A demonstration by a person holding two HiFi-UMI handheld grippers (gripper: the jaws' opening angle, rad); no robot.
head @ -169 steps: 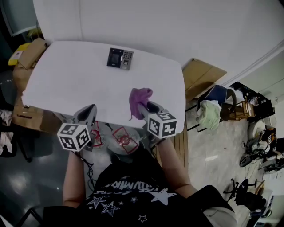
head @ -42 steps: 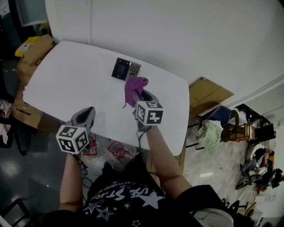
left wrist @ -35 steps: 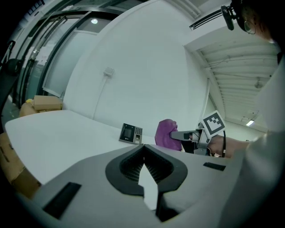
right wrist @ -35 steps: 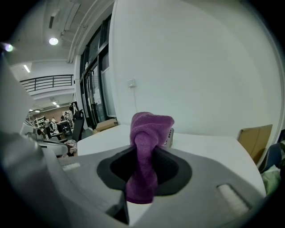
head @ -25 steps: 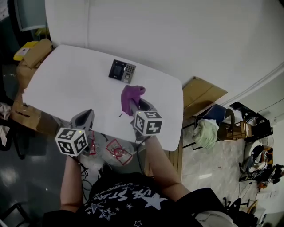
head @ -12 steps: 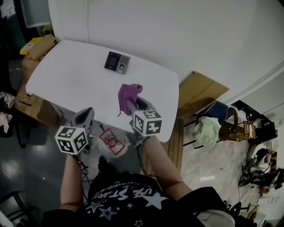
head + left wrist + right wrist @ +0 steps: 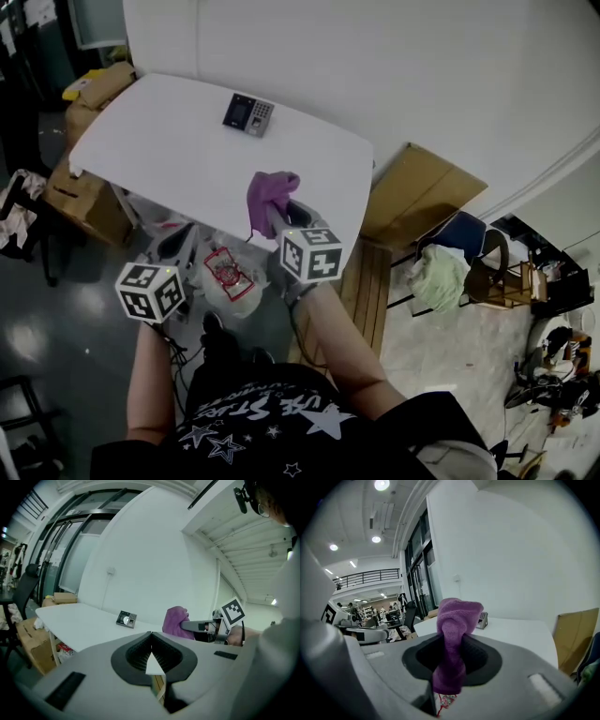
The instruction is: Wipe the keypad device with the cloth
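Keypad device (image 7: pixel 248 113): set flat near the far edge of the white tabletop (image 7: pixel 159 150), well apart from both grippers.
Room: a white wall is seen behind the tabletop. Cardboard boxes (image 7: pixel 89 89) are stacked by its left end and a flat cardboard sheet (image 7: pixel 422 192) is seen to its right.
Hard to make out: the keys are too small to be read. A red-printed bag (image 7: pixel 225 272) below the tabletop is partly covered.
Cloth (image 7: pixel 270 195): purple, bunched above the jaws, with a tail hung below them.
Right gripper (image 7: pixel 451 656): held at the near tabletop edge, jaws clamped on the cloth.
Left gripper (image 7: pixel 151 648): held lower, off the tabletop, jaws closed together with nothing between.
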